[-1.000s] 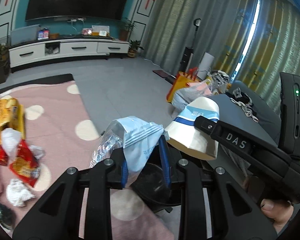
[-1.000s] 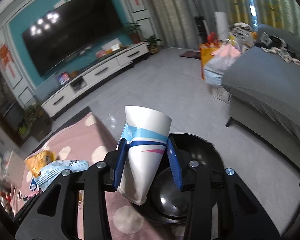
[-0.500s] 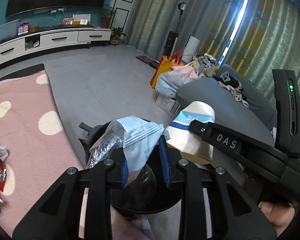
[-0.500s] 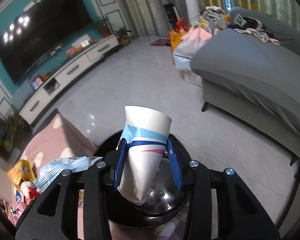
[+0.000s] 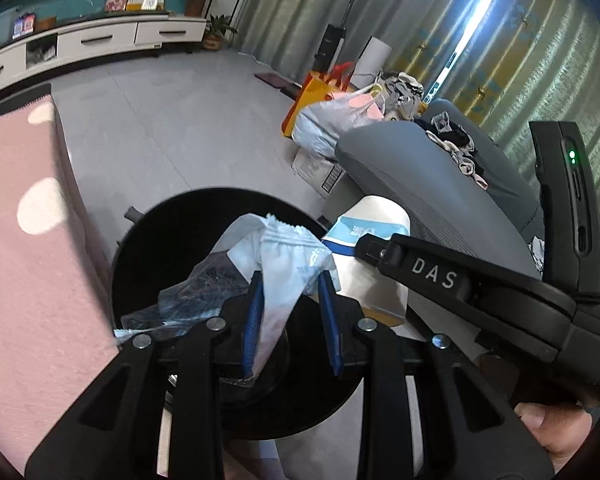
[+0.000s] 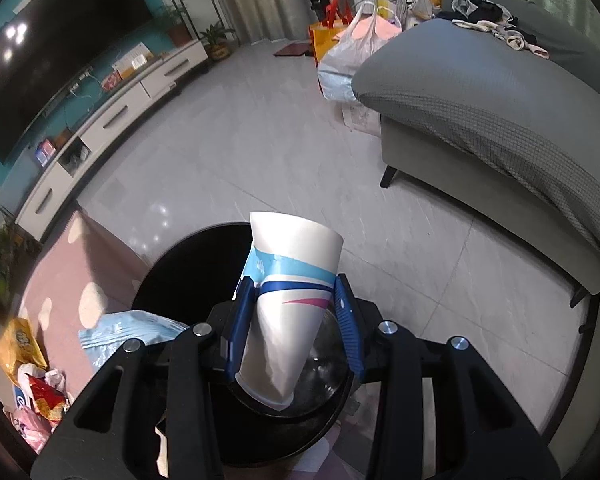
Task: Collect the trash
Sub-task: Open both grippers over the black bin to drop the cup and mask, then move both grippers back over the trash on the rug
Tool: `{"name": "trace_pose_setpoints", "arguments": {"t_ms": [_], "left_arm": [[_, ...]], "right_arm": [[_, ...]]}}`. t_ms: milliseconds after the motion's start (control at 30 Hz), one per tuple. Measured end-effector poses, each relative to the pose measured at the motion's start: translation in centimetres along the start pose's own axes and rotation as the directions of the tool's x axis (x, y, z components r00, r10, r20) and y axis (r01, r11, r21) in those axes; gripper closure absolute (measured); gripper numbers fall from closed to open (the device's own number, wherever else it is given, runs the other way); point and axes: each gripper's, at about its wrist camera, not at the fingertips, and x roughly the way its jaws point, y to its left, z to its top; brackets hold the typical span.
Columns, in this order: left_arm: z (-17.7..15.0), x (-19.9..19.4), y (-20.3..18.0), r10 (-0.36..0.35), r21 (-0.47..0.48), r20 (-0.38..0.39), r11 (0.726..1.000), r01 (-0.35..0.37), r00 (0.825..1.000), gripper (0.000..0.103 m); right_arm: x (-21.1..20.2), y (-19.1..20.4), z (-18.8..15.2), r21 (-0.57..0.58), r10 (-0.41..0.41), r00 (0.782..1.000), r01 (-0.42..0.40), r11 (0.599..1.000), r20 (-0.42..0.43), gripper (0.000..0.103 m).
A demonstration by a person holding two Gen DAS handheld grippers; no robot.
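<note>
The left tool (image 5: 290,312) grips a light-blue wrapper (image 5: 284,264) above the black bin (image 5: 172,232); the right tool (image 6: 296,320) clamps a paper cup (image 6: 290,280) over it. Both approx. side by side.

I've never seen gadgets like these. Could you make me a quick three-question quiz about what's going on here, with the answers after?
1. True or false: the paper cup is clamped in the right gripper.
2. What does the left gripper hold: (a) a tissue, (b) a pale blue wrapper, (c) a bottle?
3. What dark round thing lies below both grippers?

Key:
1. True.
2. (b), the pale blue wrapper.
3. The black trash bin, standing open at the edge of the pink rug.
</note>
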Motion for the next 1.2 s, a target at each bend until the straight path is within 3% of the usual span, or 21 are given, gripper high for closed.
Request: {"name": "trace_pose_setpoints", "arguments": {"t_ms": [167, 333, 400, 533, 767, 933, 1067, 1200], "left_arm": [[-0.3, 0.7, 0.0, -0.003, -0.007, -0.027, 1.000, 0.002, 1.000, 0.071], [0.0, 0.4, 0.4, -0.019, -0.047, -0.026, 0.999, 0.018, 0.999, 0.040], [0.0, -0.3, 0.9, -0.014, -0.066, -0.009, 0.998, 0.014, 1.000, 0.029], [0.0, -2.7, 2.0, 0.000, -0.105, 0.040, 0.995, 0.004, 0.999, 0.013], [-0.2, -9.3, 4.9, 0.092, -0.145, 0.140, 0.987, -0.072, 0.986, 0.004], [-1.7, -14.6, 7.9, 0.202, -0.217, 0.204, 0.963, -0.157, 0.958, 0.003], [-3.5, -18.7, 10.6, 0.308, -0.277, 0.218, 0.929, -0.244, 0.926, 0.003], [-6.1, -22.8, 13.4, 0.431, -0.359, 0.233, 0.871, -0.335, 0.871, 0.003]], "right_arm": [[0.5, 0.0, -0.1, -0.015, -0.023, 0.999, 0.023, 1.000, -0.028, 0.061], [0.1, 0.2, 0.0, -0.013, -0.033, 0.999, 0.032, 0.999, -0.021, 0.059], [-0.5, 0.3, 0.0, -0.004, -0.024, 1.000, 0.024, 1.000, -0.009, 0.048], [-1.8, 1.3, -0.1, -0.027, 0.000, 1.000, 0.001, 1.000, 0.028, 0.038], [-4.7, 5.8, -0.8, -0.145, 0.092, 0.992, -0.078, 0.986, 0.088, 0.025], [-6.4, 10.3, -2.2, -0.252, 0.121, 0.985, -0.087, 0.964, 0.124, 0.022], [-7.7, 14.3, -4.0, -0.359, 0.197, 0.972, -0.140, 0.923, 0.126, 0.008], [-9.1, 18.2, -6.1, -0.456, 0.275, 0.955, -0.197, 0.868, 0.113, 0.003]]}}
